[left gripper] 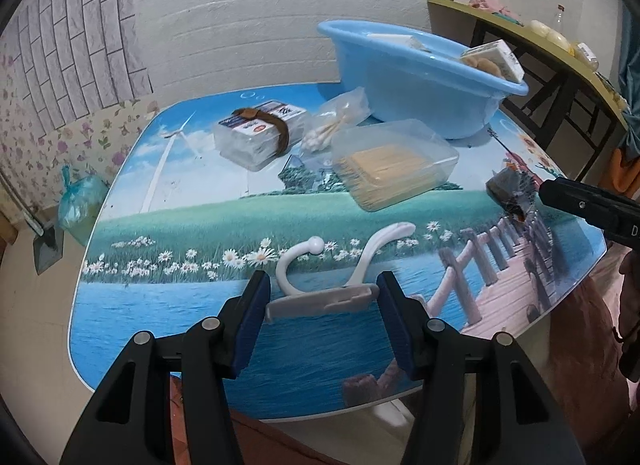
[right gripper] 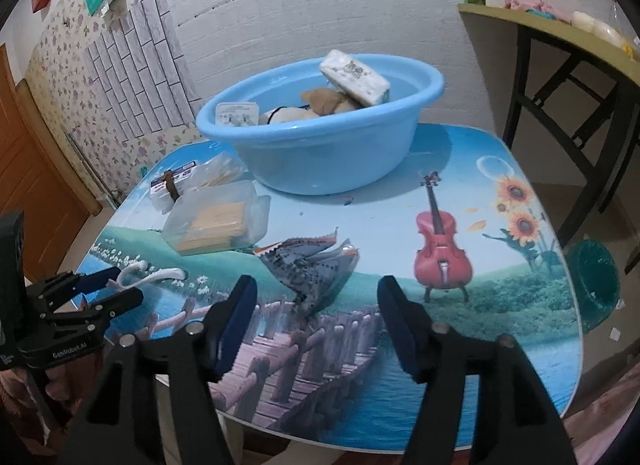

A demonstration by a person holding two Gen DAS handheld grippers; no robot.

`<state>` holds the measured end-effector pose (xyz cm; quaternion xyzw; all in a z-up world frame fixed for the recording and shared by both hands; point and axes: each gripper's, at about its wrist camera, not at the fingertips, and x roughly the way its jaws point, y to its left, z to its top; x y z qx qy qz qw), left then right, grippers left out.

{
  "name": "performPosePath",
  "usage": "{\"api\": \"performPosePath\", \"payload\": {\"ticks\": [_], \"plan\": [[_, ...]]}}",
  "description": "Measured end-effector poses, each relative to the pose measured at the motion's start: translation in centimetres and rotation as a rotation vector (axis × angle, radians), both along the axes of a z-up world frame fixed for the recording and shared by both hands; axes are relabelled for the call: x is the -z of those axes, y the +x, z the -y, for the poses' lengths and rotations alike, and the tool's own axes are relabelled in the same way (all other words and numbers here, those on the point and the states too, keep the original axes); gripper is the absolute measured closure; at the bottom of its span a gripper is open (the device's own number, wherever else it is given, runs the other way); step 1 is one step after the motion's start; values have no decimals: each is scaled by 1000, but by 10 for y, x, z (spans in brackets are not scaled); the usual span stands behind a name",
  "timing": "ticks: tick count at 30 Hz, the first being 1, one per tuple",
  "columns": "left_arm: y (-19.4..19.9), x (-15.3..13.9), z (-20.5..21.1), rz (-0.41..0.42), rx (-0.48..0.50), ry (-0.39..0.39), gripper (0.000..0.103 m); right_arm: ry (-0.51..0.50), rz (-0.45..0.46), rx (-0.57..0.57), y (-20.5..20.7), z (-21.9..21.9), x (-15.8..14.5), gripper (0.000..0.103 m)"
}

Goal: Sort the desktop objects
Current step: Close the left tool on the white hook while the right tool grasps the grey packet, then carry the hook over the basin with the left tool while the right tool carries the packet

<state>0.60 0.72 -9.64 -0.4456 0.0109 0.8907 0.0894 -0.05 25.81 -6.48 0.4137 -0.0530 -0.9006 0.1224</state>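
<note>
On the left, a clear plastic box with a brown band around it (left gripper: 260, 133) lies on the table with the bright picture of sky, grass and water (left gripper: 160, 305). Just beside it is a small clear bag of cotton swabs (left gripper: 332, 121), and next to that a clear plastic box full of thin wooden sticks (left gripper: 394, 163).

Near the front edge, the left gripper (left gripper: 322, 301) has its jaws closed on the flat base of a white plastic hook (left gripper: 320, 289). The blue pads press on both ends of the base. The curved arms of the hook point away toward the boxes.

Behind the boxes stands a light blue plastic basin (left gripper: 416, 81). In it lie a white wrapped soap bar (right gripper: 354, 77), some tan soft things and a small white packet (right gripper: 236, 113).

More to the right, a crumpled grey dotted wrapper (right gripper: 316, 265) sits on the table, on the painted wooden bridge. The right gripper (right gripper: 318, 305) hangs just in front of it. Its jaws stand apart and do not touch the wrapper.

On the far right is a painted red violin (right gripper: 440, 245) with sunflowers.
</note>
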Motion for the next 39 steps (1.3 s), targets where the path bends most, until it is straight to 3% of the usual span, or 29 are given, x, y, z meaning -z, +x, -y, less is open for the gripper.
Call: {"api": "performPosePath", "payload": {"ticks": [9, 16, 20, 21, 22, 23, 24, 30, 39], "plan": [[-4, 3, -1, -11, 3, -24, 48, -59, 82, 38, -23, 7, 14, 30], [-13, 5, -4, -30, 4, -37, 43, -15, 113, 43, -34, 18, 26, 30], [-15, 5, -4, -41, 7, -32, 44, 28, 83, 38, -35, 22, 28, 30], [-15, 5, -4, -43, 7, -27, 52, 35, 77, 36, -34, 23, 28, 31], [-15, 5, -3, -43, 8, -22, 51, 44, 69, 33, -34, 23, 28, 33], [-16, 4, -2, -39, 8, -14, 51, 50, 65, 28, -34, 23, 28, 47], [-16, 4, -1, -37, 8, -9, 51, 58, 60, 20, -34, 23, 28, 54], [-14, -1, 4, -40, -8, 17, 51, 15, 58, 11, -33, 15, 25, 66], [-9, -32, 10, -108, -21, 48, 51, -2, -10, -30, -21, 20, 4, 75]]}}
